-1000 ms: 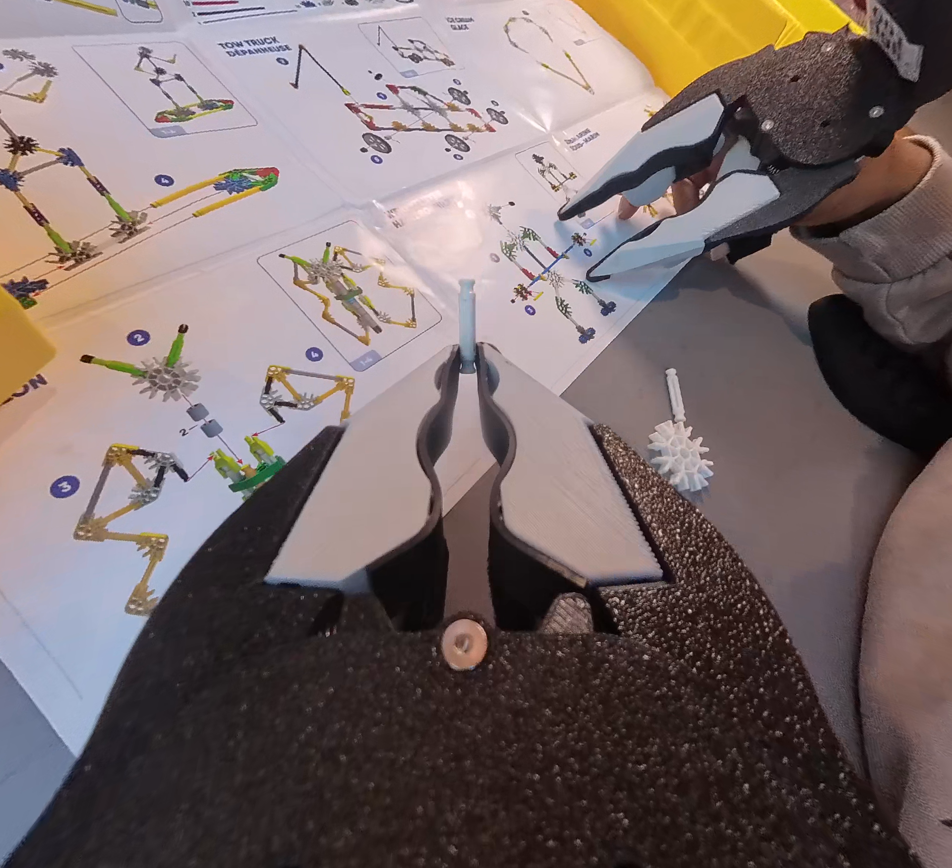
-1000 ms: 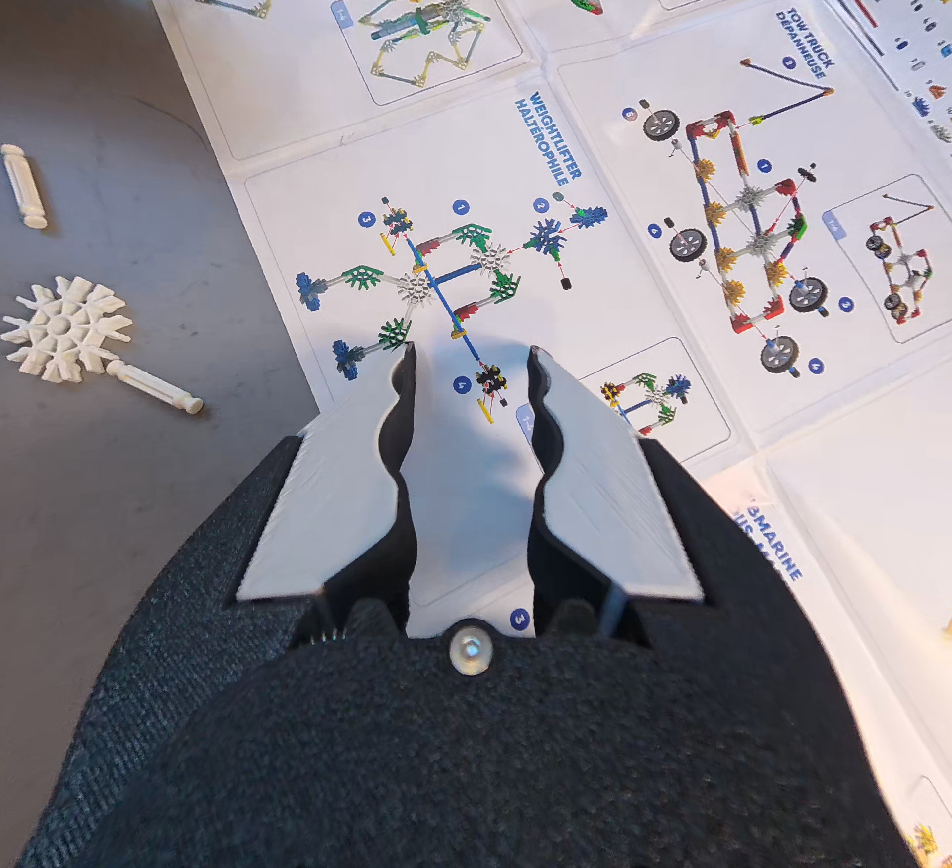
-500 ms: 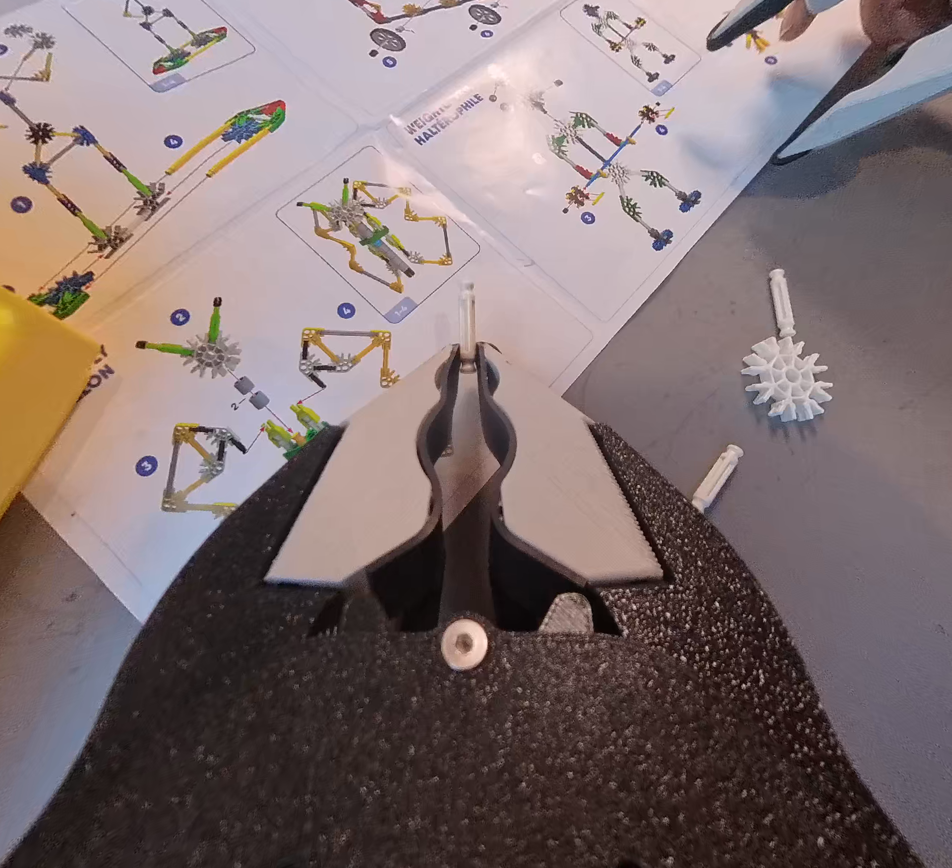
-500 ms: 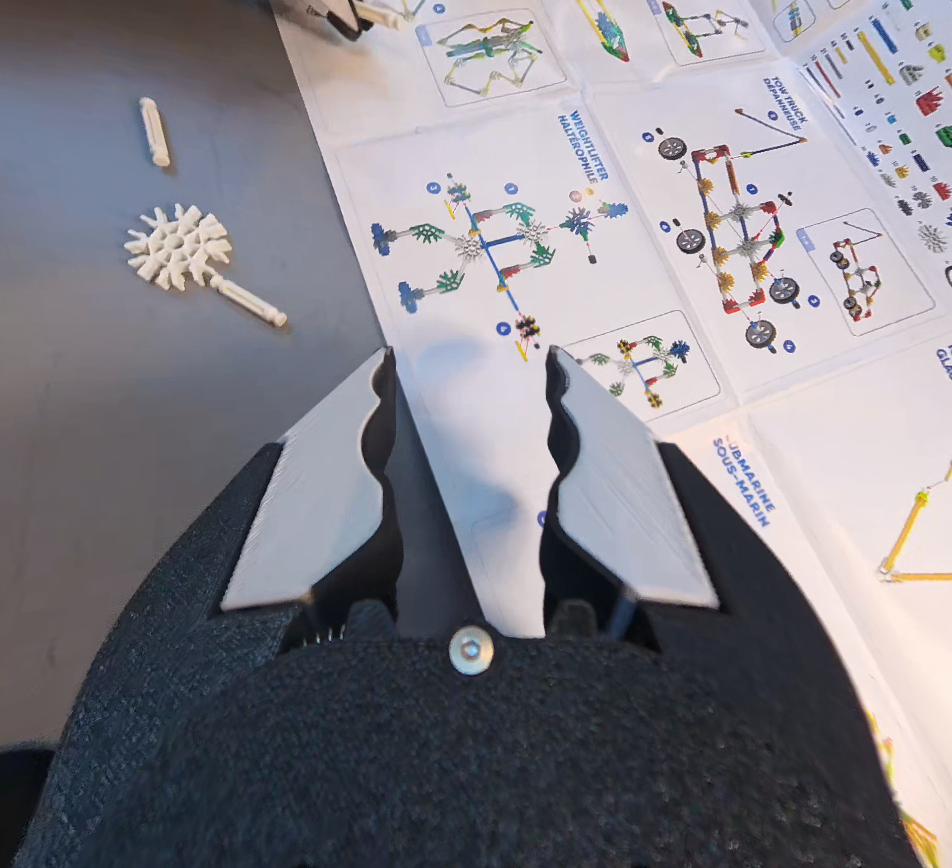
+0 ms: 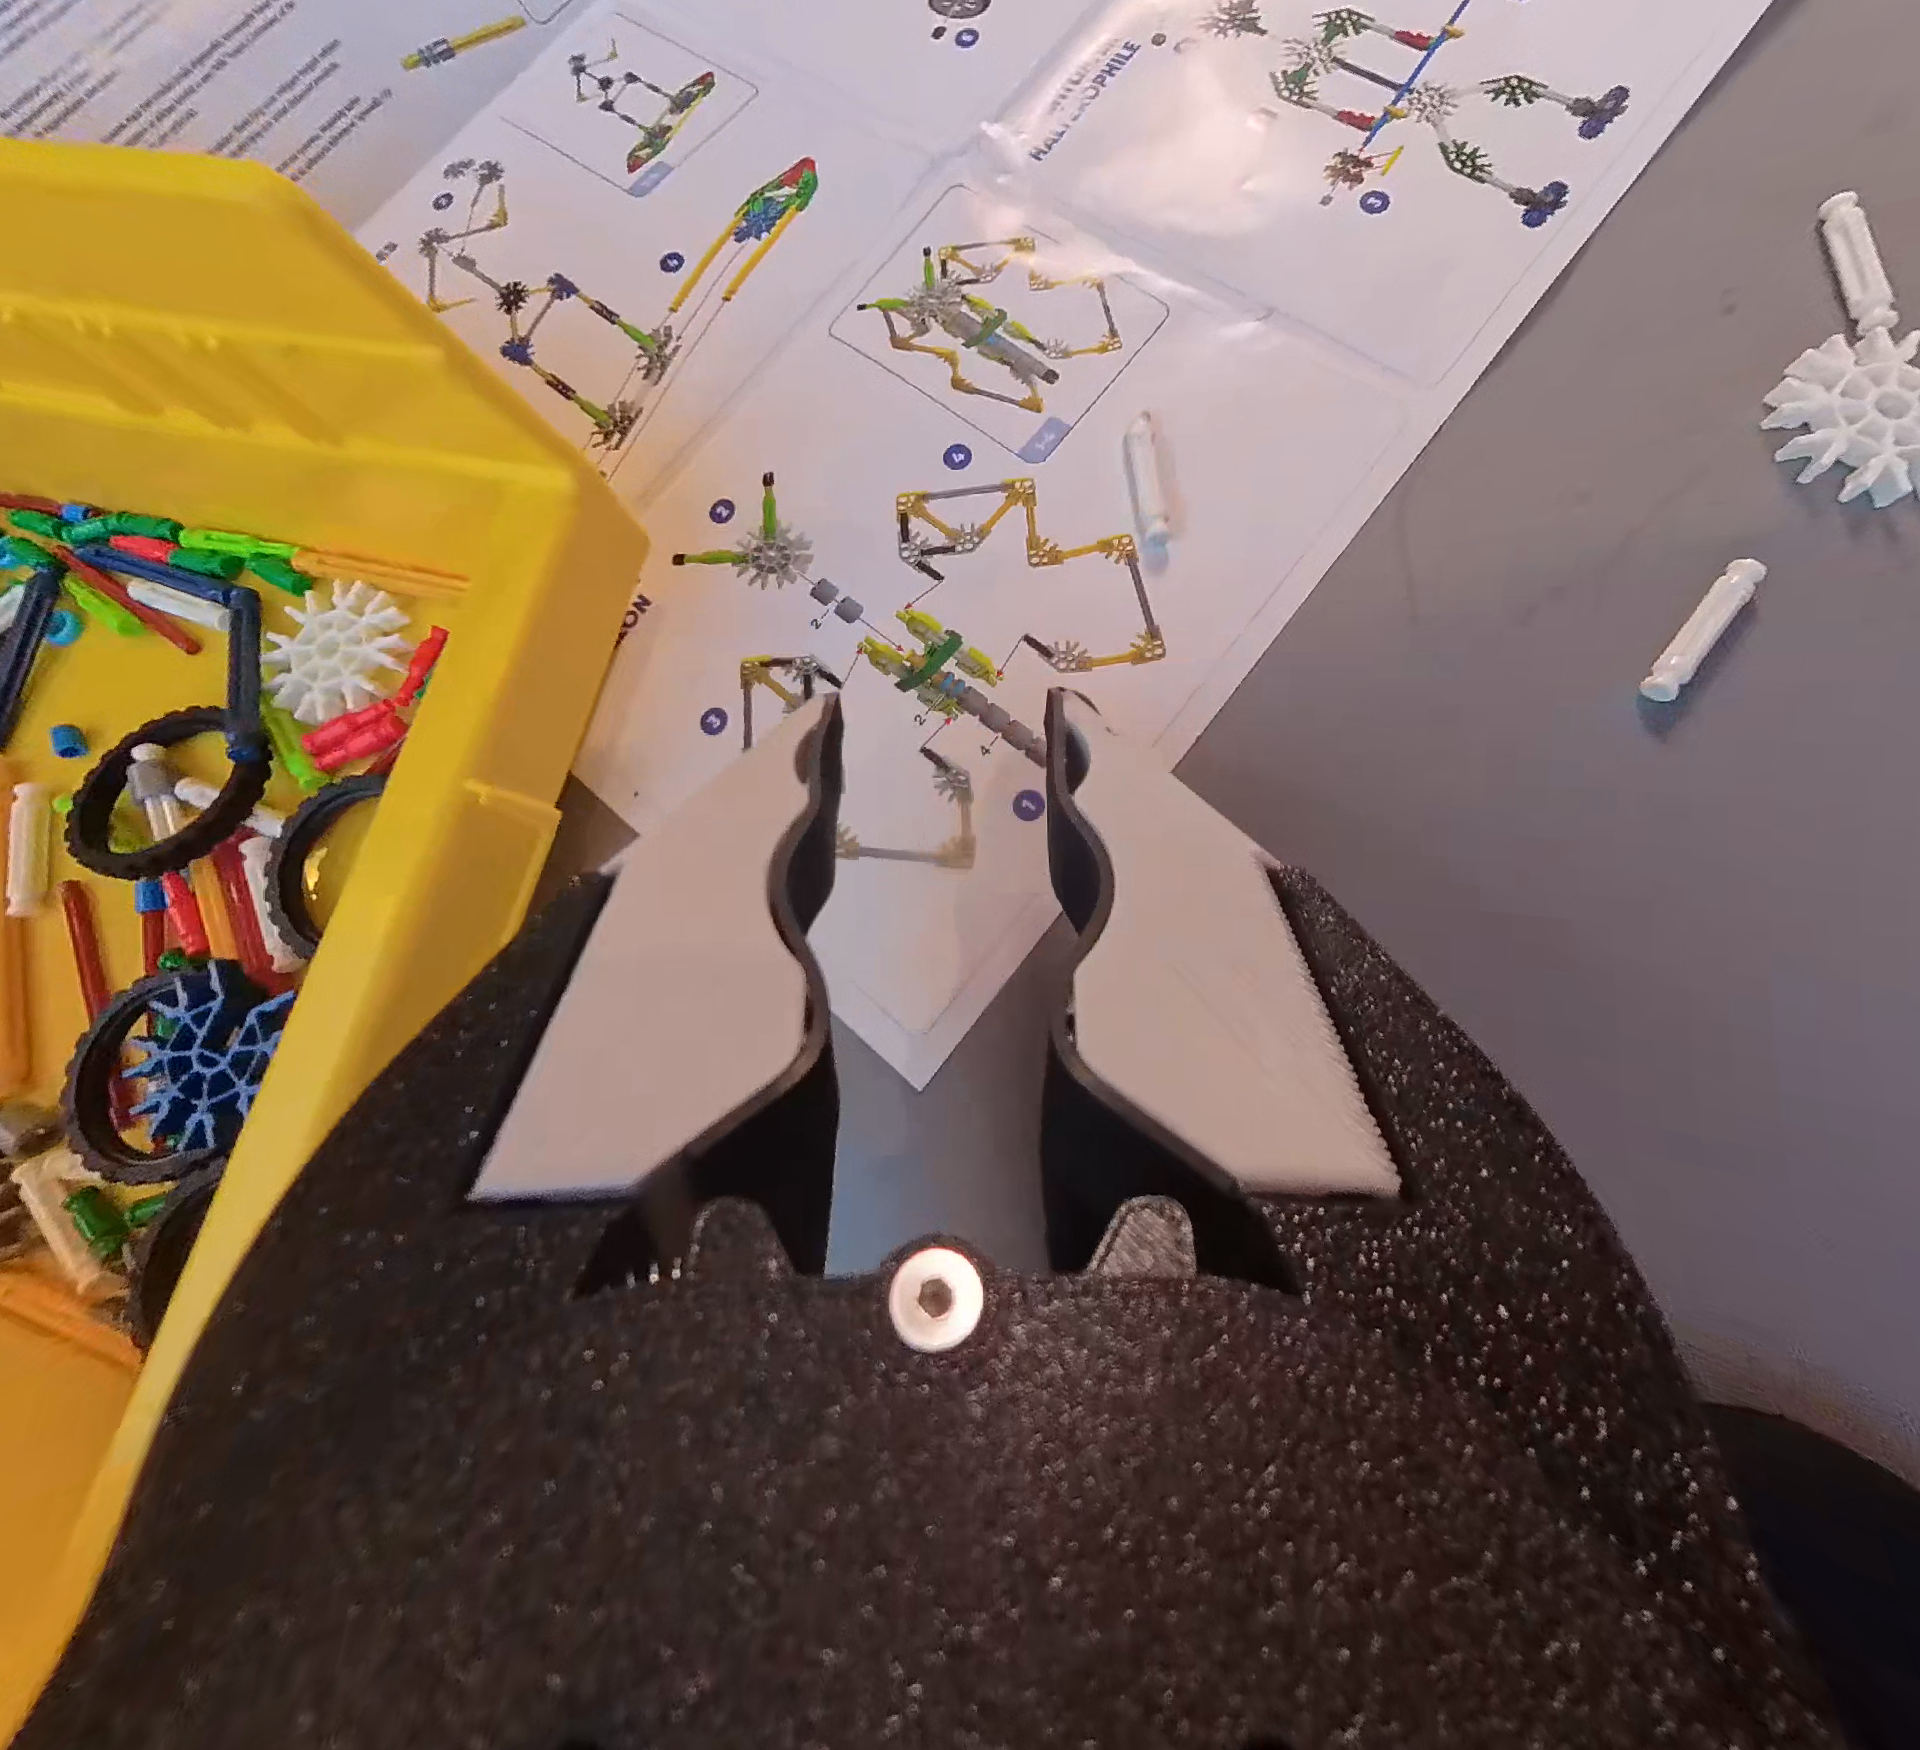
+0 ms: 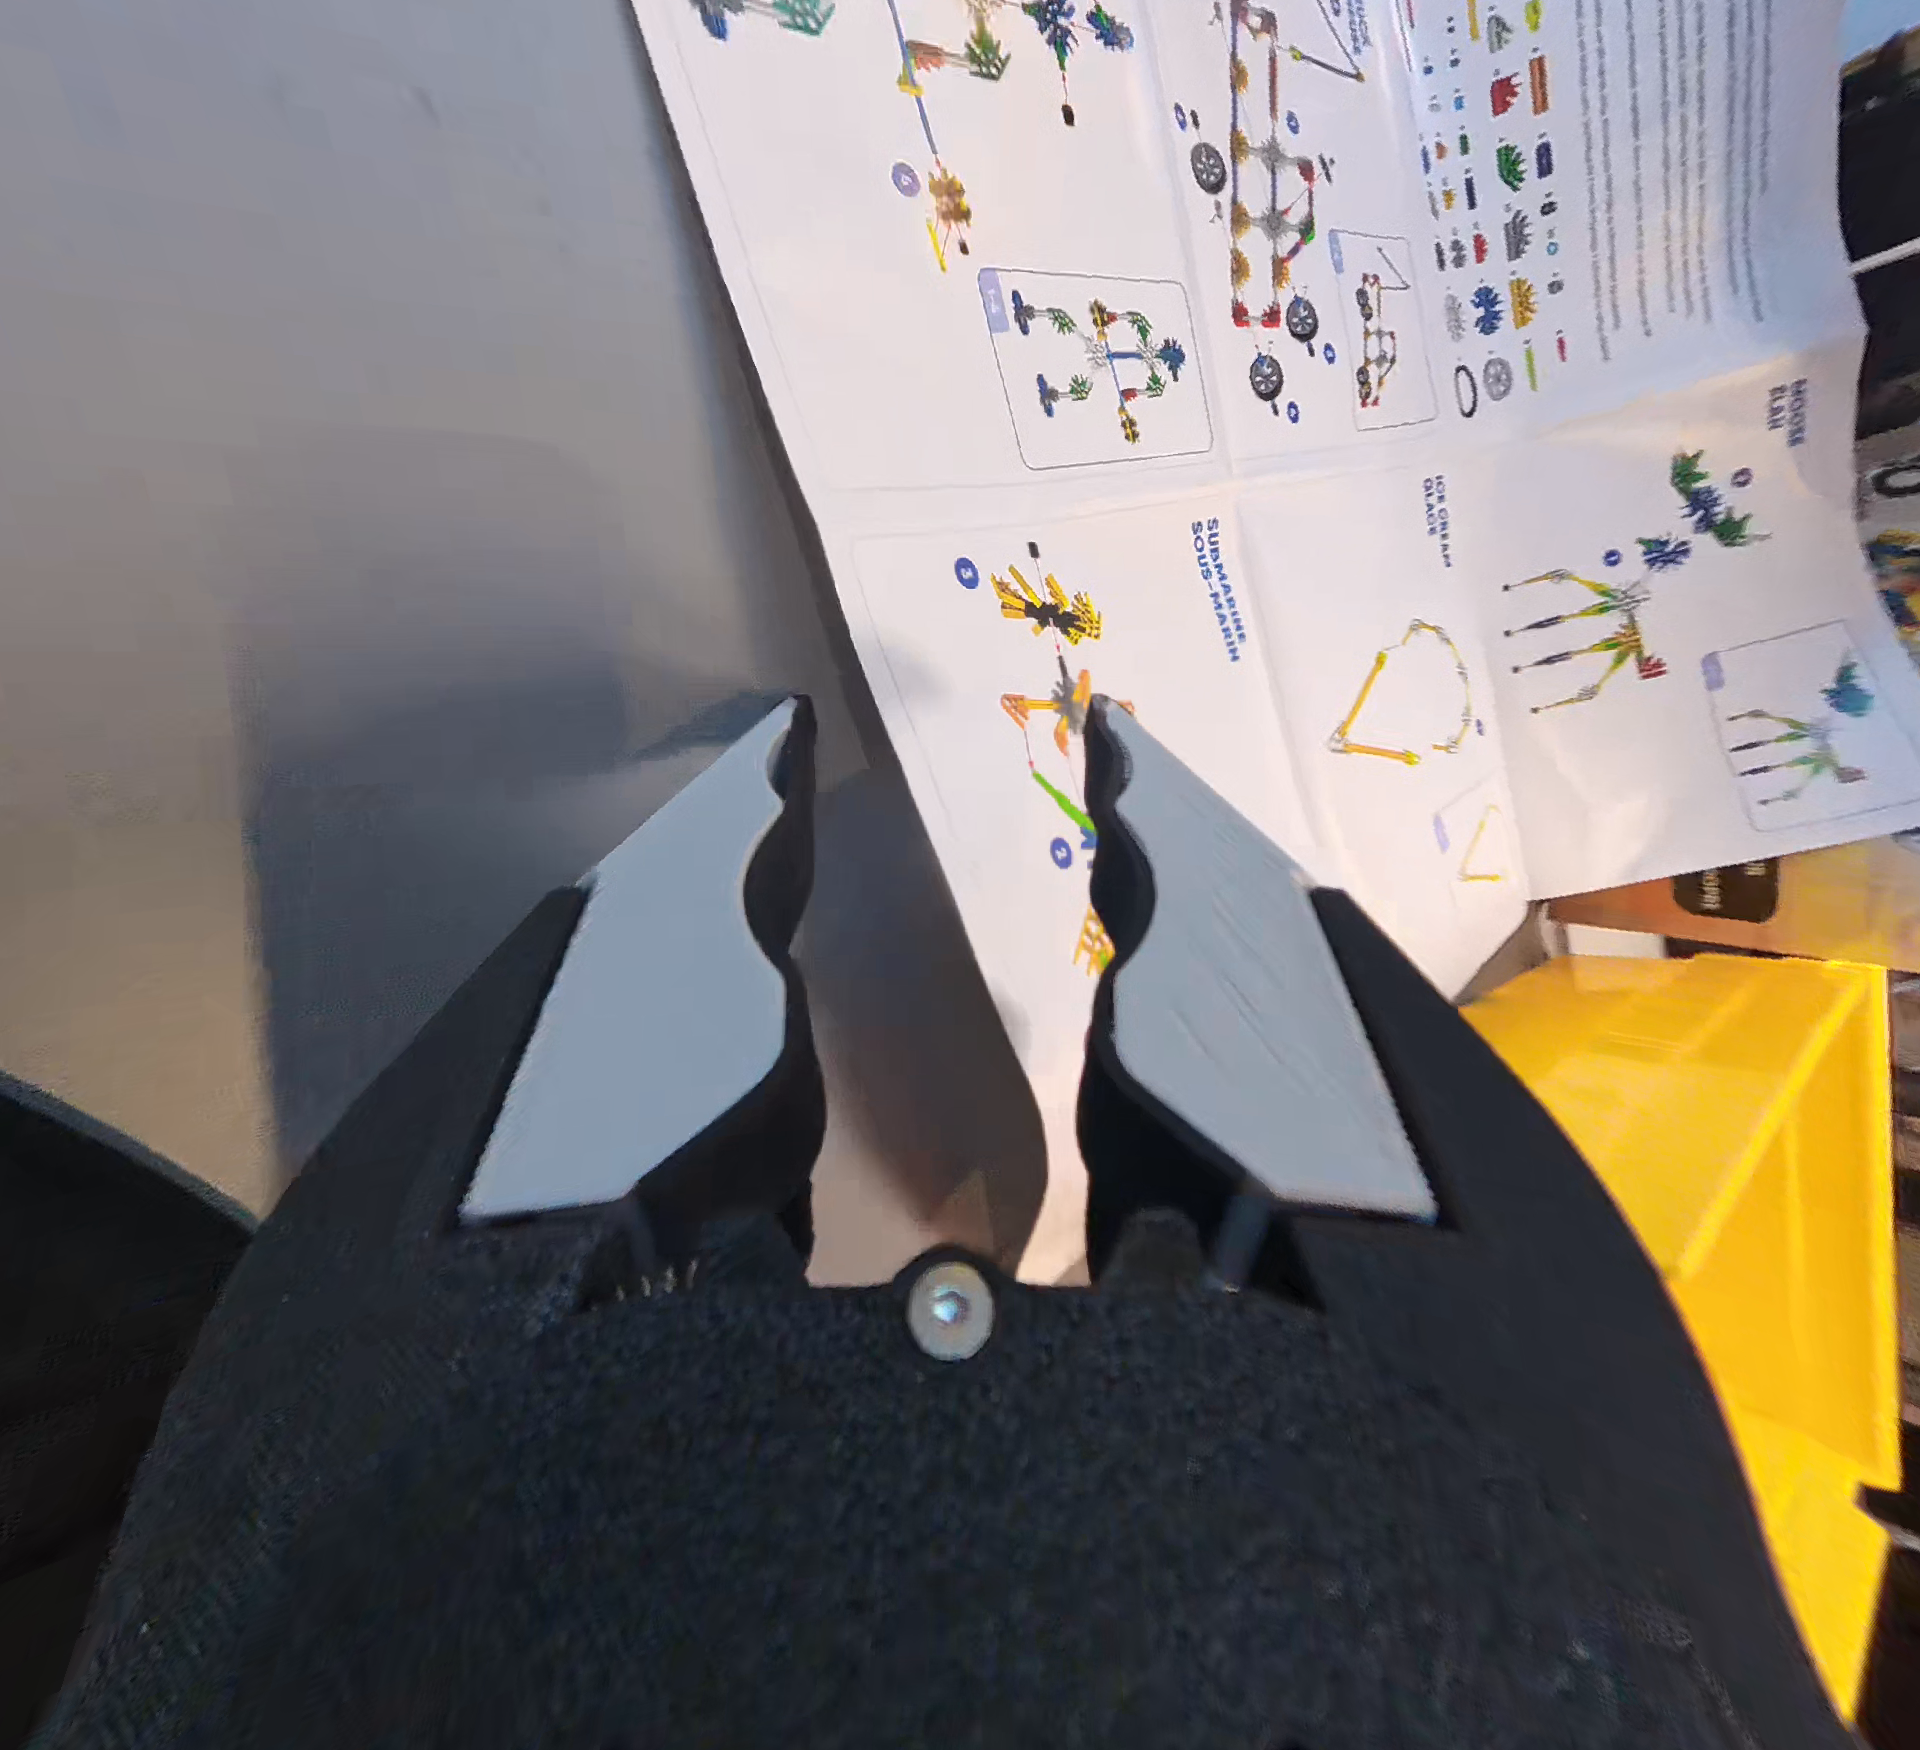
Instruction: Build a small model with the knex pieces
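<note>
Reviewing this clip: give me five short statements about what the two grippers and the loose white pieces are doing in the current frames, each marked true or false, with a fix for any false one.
1. The left gripper is open and holds nothing. True.
2. A white rod lies on the instruction sheet, ahead of the left gripper. True.
3. The white snowflake connector lies on the instruction sheet. False: it lies on the grey table, with a rod plugged into it.
4. The right gripper is shut on a rod. False: it is open and empty.
5. The yellow bin by the left gripper is empty. False: it holds coloured rods, wheels and connectors.
</note>
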